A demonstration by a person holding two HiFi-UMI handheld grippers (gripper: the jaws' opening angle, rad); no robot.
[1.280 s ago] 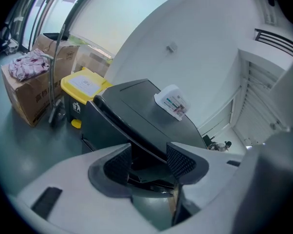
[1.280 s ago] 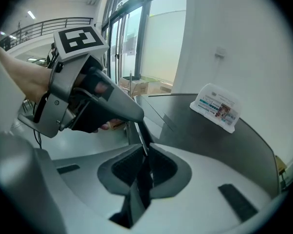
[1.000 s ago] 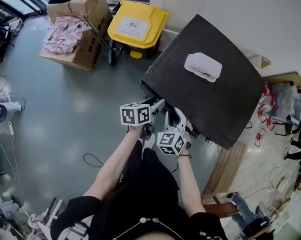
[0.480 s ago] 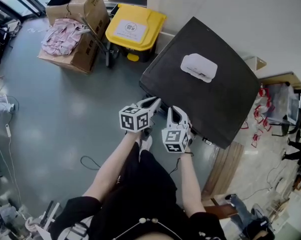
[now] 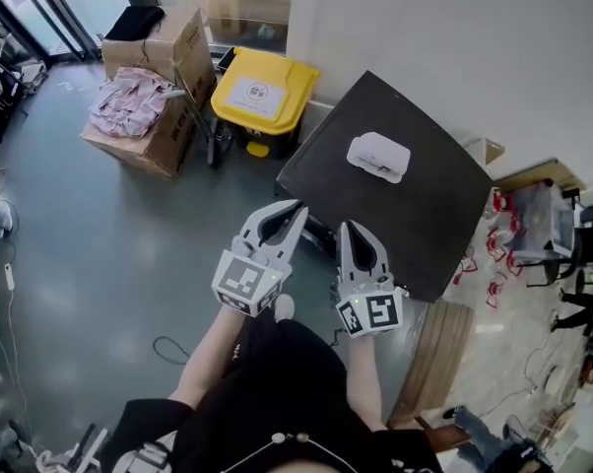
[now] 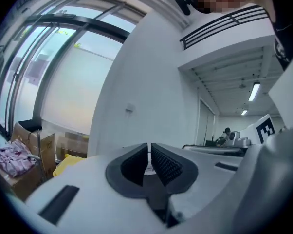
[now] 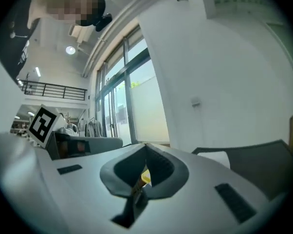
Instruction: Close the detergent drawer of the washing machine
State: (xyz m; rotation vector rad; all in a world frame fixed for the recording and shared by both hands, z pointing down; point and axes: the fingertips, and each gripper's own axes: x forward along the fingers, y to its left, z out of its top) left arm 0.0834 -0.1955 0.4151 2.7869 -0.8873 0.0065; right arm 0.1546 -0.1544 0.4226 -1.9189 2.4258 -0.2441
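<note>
The black-topped washing machine [image 5: 415, 215] is seen from above. Its detergent drawer [image 5: 312, 221] is probably the dark front strip just beyond the jaws. The left gripper [image 5: 298, 207] has just been closed to a slit, and nothing is held. The right gripper [image 5: 344, 229] is pressed together on nothing.

Before you: black washing machine [image 5: 425, 227], white oblong pack [image 5: 378, 156]; yellow-lidded plastic bin [image 5: 262, 92]; pink patterned cloth [image 5: 129, 106]; brown cardboard box [image 5: 139, 148].
</note>
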